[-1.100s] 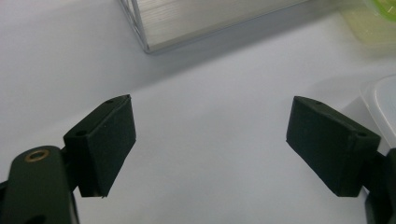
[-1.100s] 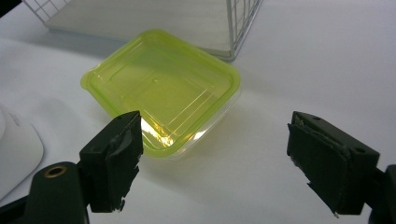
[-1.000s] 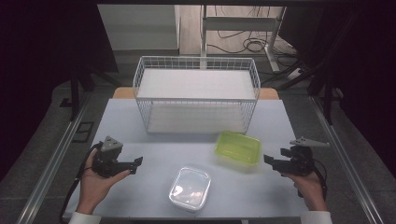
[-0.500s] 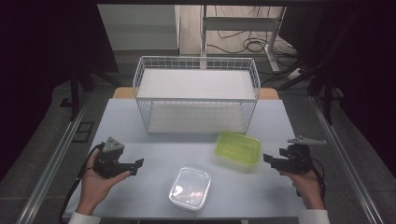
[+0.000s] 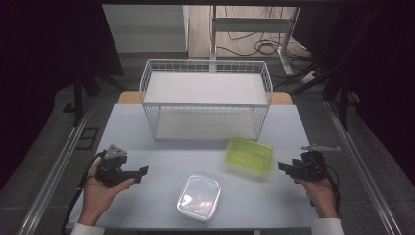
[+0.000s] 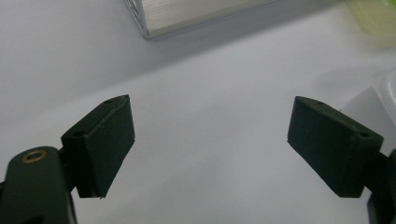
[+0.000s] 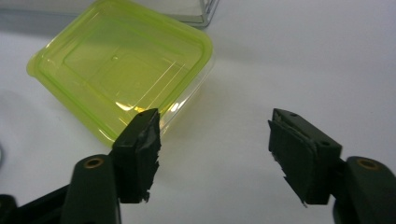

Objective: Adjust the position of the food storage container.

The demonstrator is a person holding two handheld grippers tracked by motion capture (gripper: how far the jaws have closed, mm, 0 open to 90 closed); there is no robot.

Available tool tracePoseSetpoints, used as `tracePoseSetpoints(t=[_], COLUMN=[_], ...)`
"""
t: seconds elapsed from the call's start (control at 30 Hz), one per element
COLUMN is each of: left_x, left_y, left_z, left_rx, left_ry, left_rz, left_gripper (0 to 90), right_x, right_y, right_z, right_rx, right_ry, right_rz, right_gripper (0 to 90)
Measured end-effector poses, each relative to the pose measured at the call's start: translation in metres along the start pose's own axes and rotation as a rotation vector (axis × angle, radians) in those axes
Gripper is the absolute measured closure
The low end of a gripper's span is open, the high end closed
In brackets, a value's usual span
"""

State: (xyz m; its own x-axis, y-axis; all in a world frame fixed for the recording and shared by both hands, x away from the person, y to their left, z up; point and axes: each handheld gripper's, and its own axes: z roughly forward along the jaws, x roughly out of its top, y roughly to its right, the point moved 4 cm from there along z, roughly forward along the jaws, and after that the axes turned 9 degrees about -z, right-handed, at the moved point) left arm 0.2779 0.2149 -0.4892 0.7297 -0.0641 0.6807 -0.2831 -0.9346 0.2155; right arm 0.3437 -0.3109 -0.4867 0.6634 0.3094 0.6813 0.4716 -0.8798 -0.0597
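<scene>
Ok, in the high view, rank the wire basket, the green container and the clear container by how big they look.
1. wire basket, plainly largest.
2. and 3. green container and clear container look alike; the clear one lies nearer the camera, so no ranking between them.

place: lab | signs: black curtains (image 5: 54,73) around table (image 5: 147,196); floor cables (image 5: 254,48); metal rails (image 5: 54,176)

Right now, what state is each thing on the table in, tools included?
Green box: lid on, flat on the table, untouched.
Clear box: lid on, flat, untouched.
Basket: upright, nothing inside.
Left tool: open, nothing between the jaws.
Right tool: open, jaws have just been closing a little, nothing between them, green box just ahead.
</scene>
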Motion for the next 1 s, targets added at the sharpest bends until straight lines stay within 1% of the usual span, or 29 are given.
tracePoseSetpoints(t=[0.03,0.1,0.13,0.23,0.3,0.33,0.43,0.5,0.63,0.67,0.77,0.93,1.0], left_x=[-0.001,-0.001,-0.002,-0.003,-0.003,-0.004,-0.004,-0.004,-0.005,-0.005,-0.005,-0.006,-0.006], left_y=[0.0,0.0,0.0,-0.001,-0.002,-0.002,-0.002,-0.002,-0.001,0.0,0.001,0.001,0.0], left_z=[0.0,-0.001,-0.002,-0.004,-0.004,-0.004,-0.005,-0.005,-0.004,-0.004,-0.002,-0.002,-0.002], left_rx=[0.005,0.006,0.01,0.025,0.031,0.035,0.038,0.038,0.04,0.041,0.04,0.045,0.045], left_ry=[-0.002,0.0,0.001,0.001,-0.001,-0.001,0.001,-0.001,-0.008,-0.009,-0.015,-0.014,-0.013], left_rz=[0.008,0.009,0.013,0.019,0.022,0.024,0.02,0.017,0.022,0.024,0.027,0.028,0.03], left_gripper=[14.4,14.3,14.3,14.0,13.8,13.8,13.7,13.7,13.7,13.6,13.5,13.3,13.3], right_x=[0.001,0.003,0.004,0.009,0.01,0.01,0.011,0.011,0.013,0.014,0.014,0.014,0.014], right_y=[0.001,0.002,0.003,0.004,0.004,0.004,0.004,0.003,0.0,-0.003,-0.004,-0.004,-0.005], right_z=[0.0,0.002,0.003,0.009,0.013,0.013,0.02,0.023,0.026,0.03,0.033,0.035,0.038], right_rx=[0.005,0.008,0.004,0.006,-0.003,-0.003,-0.008,-0.004,-0.007,-0.005,-0.01,-0.018,-0.02], right_ry=[-0.003,-0.006,-0.007,-0.013,-0.033,-0.033,-0.062,-0.082,-0.101,-0.123,-0.144,-0.152,-0.16], right_rz=[0.005,0.005,0.001,0.011,0.005,0.005,-0.005,-0.012,-0.029,-0.044,-0.054,-0.062,-0.072], right_gripper=[40.0,46.5,50.9,66.1,74.5,74.5,86.7,88.7,89.0,89.0,89.0,89.0,89.0])
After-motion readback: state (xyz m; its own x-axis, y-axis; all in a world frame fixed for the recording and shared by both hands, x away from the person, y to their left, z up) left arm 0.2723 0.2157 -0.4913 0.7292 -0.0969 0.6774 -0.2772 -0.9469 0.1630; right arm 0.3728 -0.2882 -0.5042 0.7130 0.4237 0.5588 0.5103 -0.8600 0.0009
